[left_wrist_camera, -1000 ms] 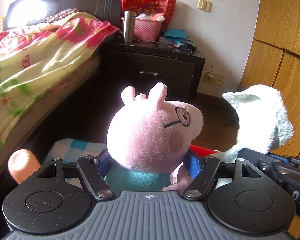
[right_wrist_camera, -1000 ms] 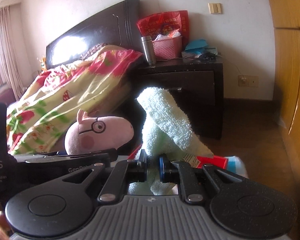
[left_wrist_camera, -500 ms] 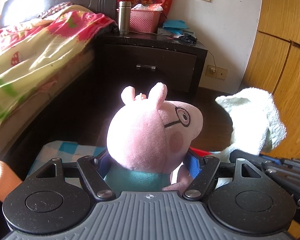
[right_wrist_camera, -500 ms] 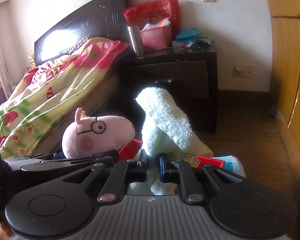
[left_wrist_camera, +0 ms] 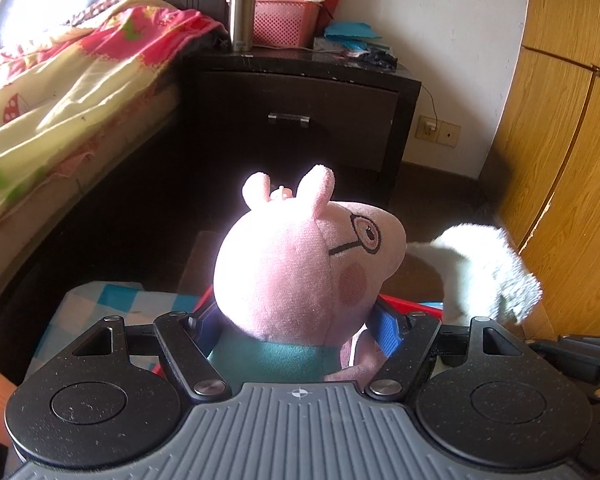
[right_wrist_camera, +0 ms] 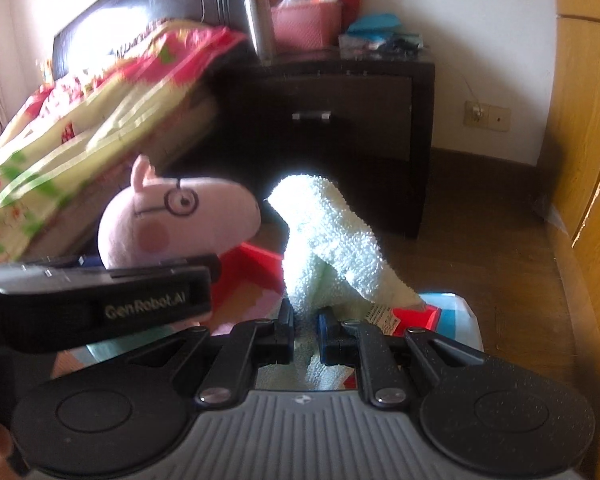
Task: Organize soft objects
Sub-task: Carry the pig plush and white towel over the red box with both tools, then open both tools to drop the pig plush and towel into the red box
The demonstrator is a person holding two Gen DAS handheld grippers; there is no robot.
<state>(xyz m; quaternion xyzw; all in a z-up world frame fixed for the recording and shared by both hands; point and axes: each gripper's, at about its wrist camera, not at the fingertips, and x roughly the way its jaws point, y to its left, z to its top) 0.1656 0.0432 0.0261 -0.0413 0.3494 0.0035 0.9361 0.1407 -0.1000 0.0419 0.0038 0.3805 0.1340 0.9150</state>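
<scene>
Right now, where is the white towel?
The towel is pinched in the right gripper, standing up just right of the pink pig toy, in front of the dark nightstand.

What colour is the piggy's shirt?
Teal green, on the pig plush, best seen in the left wrist view.

Pink plush pig (left_wrist_camera: 300,264) in a teal top between my black tongs, pale mint towel (right_wrist_camera: 332,240) in my other pair, floral pink, yellow and green quilt (left_wrist_camera: 68,80), pink basket (left_wrist_camera: 284,24), dark brown nightstand (left_wrist_camera: 300,108), blue-and-white checked cloth (left_wrist_camera: 112,300).
</scene>
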